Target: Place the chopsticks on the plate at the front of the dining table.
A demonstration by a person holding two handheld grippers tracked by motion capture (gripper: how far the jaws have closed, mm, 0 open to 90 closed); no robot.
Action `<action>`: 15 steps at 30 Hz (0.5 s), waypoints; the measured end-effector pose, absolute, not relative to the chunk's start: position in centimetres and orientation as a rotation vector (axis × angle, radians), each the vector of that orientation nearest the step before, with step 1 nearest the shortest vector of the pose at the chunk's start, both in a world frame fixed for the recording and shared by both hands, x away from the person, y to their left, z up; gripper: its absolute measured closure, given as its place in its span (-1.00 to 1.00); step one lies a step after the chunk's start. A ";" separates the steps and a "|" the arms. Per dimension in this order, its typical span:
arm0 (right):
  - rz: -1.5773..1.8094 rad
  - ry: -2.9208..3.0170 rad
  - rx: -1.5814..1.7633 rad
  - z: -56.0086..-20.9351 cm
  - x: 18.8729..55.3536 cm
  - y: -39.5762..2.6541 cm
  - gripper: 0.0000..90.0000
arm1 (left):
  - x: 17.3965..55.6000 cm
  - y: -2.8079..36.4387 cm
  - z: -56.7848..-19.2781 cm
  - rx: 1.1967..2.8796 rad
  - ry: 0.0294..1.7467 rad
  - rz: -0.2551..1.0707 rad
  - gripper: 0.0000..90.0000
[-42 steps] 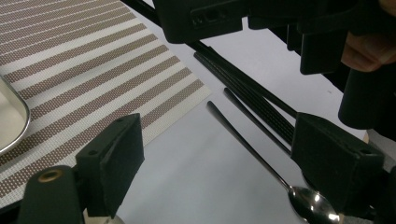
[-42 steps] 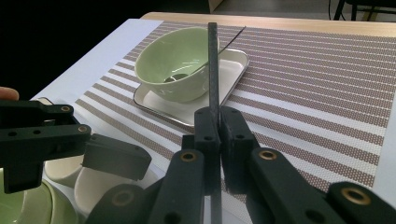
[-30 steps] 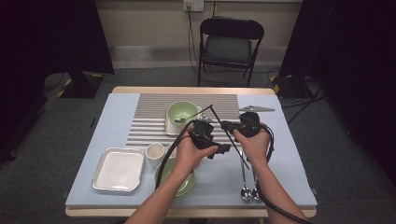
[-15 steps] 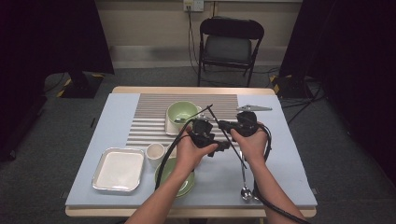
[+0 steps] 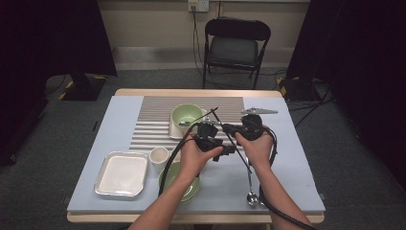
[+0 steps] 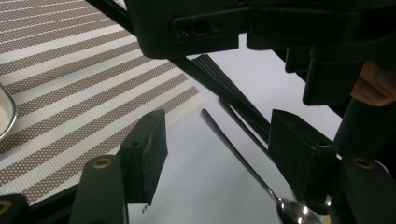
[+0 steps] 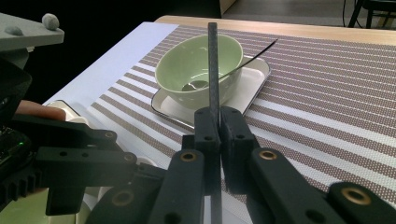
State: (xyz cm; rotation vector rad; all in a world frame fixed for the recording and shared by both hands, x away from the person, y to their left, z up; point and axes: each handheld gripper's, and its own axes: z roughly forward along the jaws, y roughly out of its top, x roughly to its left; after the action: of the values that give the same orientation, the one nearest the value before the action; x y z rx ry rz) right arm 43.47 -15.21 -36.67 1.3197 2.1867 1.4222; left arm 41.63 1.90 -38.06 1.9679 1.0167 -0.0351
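Observation:
My right gripper (image 7: 218, 116) is shut on a thin black stick (image 7: 213, 60) that stands up between its pads. In the high view the right gripper (image 5: 226, 128) points left over the mat's middle, and the stick (image 5: 218, 120) slants across it. The left gripper (image 5: 225, 149) sits just in front of it, pointing right. In the left gripper view its jaws (image 6: 217, 135) stand apart and have just been closing. The black stick (image 6: 233, 100) runs between them, farther off, and the pads do not touch it. A steel spoon (image 6: 243, 158) lies on the blue mat below.
A green bowl (image 5: 186, 115) with a spoon in it sits on a small white tray (image 7: 252, 79) on the striped placemat (image 5: 153, 124). A white cup (image 5: 159, 155), a white tray (image 5: 122, 173) and a green plate (image 5: 190, 189) lie front left. Spoons (image 5: 252, 197) lie front right. A chair (image 5: 237, 43) stands behind the table.
Both hands keep their place over the middle of the table. The left gripper's jaws look a little narrower than before.

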 end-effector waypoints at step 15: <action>1.442 2.193 1.313 -36.6 43.4 -14.8 0.92 | 41.6 1.9 -37.8 1.899 1.126 -0.071 0.05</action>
State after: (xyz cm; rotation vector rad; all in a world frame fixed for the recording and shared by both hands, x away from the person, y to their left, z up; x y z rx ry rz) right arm 43.39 -14.84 -36.60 1.3131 2.1928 1.4417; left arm 41.61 1.90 -37.76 1.8991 1.1262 -0.0715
